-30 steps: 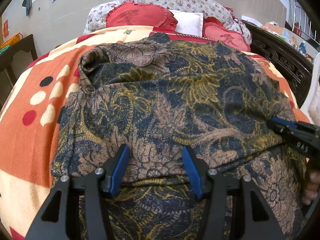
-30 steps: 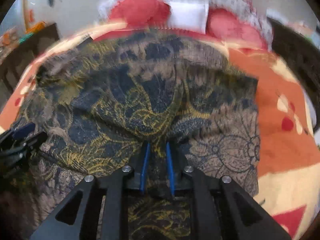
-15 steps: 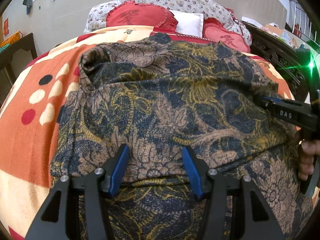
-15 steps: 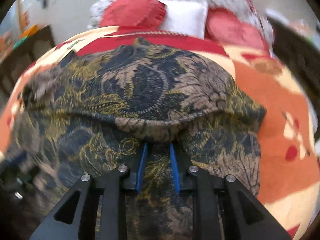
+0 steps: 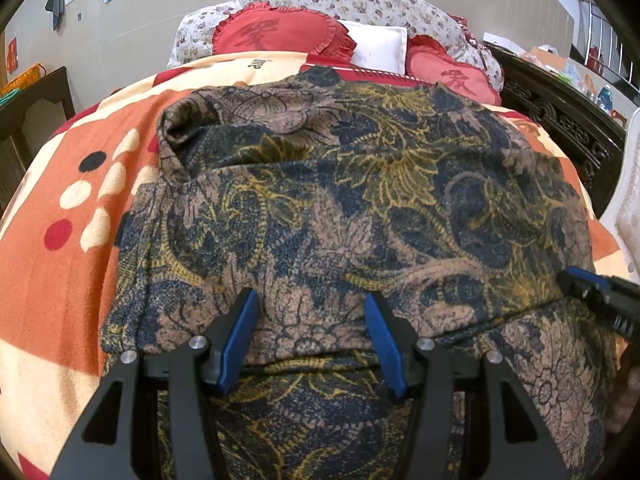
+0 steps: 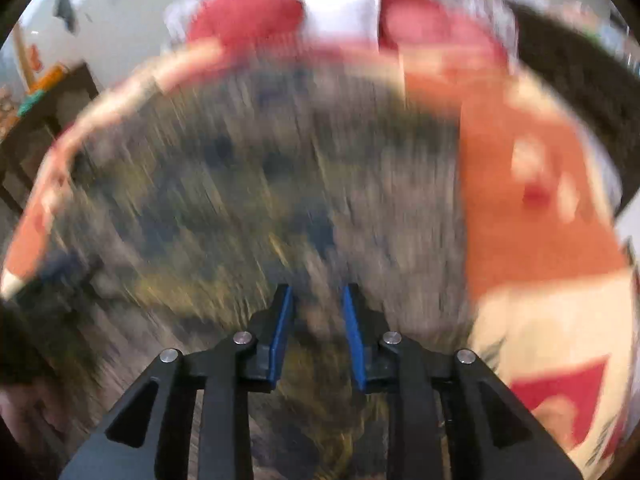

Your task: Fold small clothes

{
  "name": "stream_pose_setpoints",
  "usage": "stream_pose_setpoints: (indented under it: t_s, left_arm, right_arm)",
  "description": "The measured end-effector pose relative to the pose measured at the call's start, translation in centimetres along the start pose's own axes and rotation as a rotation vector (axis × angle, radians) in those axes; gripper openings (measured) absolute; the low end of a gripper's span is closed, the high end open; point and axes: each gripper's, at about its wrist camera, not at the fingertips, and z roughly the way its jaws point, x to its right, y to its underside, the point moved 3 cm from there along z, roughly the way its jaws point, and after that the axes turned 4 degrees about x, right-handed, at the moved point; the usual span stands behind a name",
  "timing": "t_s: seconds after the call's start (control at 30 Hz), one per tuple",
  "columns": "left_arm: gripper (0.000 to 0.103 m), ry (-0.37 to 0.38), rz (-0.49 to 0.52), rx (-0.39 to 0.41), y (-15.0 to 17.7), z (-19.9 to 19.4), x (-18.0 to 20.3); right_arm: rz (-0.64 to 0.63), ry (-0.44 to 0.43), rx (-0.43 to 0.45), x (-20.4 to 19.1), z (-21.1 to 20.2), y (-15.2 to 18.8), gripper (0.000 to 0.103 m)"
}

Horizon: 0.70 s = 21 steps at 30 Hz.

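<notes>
A floral garment (image 5: 360, 200) in dark blue, brown and yellow lies spread on the orange patterned blanket (image 5: 52, 260), its near part folded over itself. My left gripper (image 5: 310, 296) hovers open over the near fold edge, with cloth below the blue pads but not pinched. My right gripper (image 6: 316, 288) is over the garment (image 6: 280, 180) in a motion-blurred view. Its jaws are opening, with a clear gap and only blurred cloth seen beyond them. In the left wrist view the right gripper (image 5: 588, 288) shows at the garment's right edge, with a hand behind it.
Red heart cushions (image 5: 280, 34) and a white pillow (image 5: 376, 48) sit at the head of the bed. A dark carved bed frame (image 5: 560, 120) runs along the right, with a white chair (image 5: 628, 208) beside it. A dark wooden table (image 5: 36, 96) stands at the left.
The right gripper's jaws have widened off the fold they pinched. It rose along the garment's right edge, then came back down. The left gripper has not moved.
</notes>
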Motion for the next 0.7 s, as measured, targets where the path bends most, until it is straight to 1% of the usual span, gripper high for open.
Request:
stream_pose_setpoints:
  t_s: [0.03, 0.17, 0.23, 0.27, 0.33, 0.4, 0.43, 0.47, 0.53, 0.6, 0.63, 0.7]
  left_arm:
    - [0.058, -0.001, 0.000, 0.001, 0.0, 0.0, 0.0]
    - [0.058, -0.003, 0.003, -0.002, 0.0, -0.1, 0.0]
    - [0.058, 0.008, 0.011, -0.016, -0.3, -0.3, -0.1]
    - [0.058, 0.014, 0.035, -0.036, -0.4, -1.0, -0.2]
    - [0.058, 0.047, 0.047, -0.056, -0.5, -3.2, -0.9]
    - [0.060, 0.075, 0.066, -0.038, -0.3, -6.1, -2.1]
    - [0.065, 0.076, 0.075, -0.030, 0.0, -7.7, -3.1]
    - [0.069, 0.074, 0.081, -0.029, 0.5, -9.3, -4.2]
    - [0.071, 0.086, 0.071, -0.057, 1.8, -11.5, -6.5]
    - [0.071, 0.099, 0.034, -0.115, 3.8, -13.0, -8.6]
    - [0.070, 0.105, 0.011, -0.151, 5.2, -13.8, -9.6]
    - [0.070, 0.127, 0.005, -0.180, 7.7, -15.6, -9.9]
  right_arm:
    - [-0.049, 0.004, 0.024, -0.3, 0.0, 0.4, 0.028]
    - [-0.008, 0.006, -0.009, -0.3, -0.9, 0.0, 0.028]
    - [-0.002, 0.015, -0.016, -0.7, -2.9, 0.4, 0.028]
    - [-0.022, 0.009, -0.009, -1.3, -3.9, 0.8, 0.028]
    - [-0.081, 0.007, -0.006, -2.4, -6.0, 2.6, 0.028]
    - [-0.114, -0.001, -0.023, -2.4, -7.2, 4.8, 0.028]
    - [-0.117, -0.016, -0.055, -2.3, -7.2, 6.5, 0.028]
    - [-0.116, -0.025, -0.079, -2.1, -6.9, 7.4, 0.029]
    - [-0.140, -0.035, 0.026, -2.1, -7.3, 8.9, 0.030]
    - [-0.185, -0.018, 0.089, -2.3, -7.6, 9.7, 0.030]
    - [-0.197, -0.005, 0.113, -2.5, -7.8, 10.0, 0.030]
    - [-0.195, -0.004, 0.114, -2.5, -7.9, 9.9, 0.030]
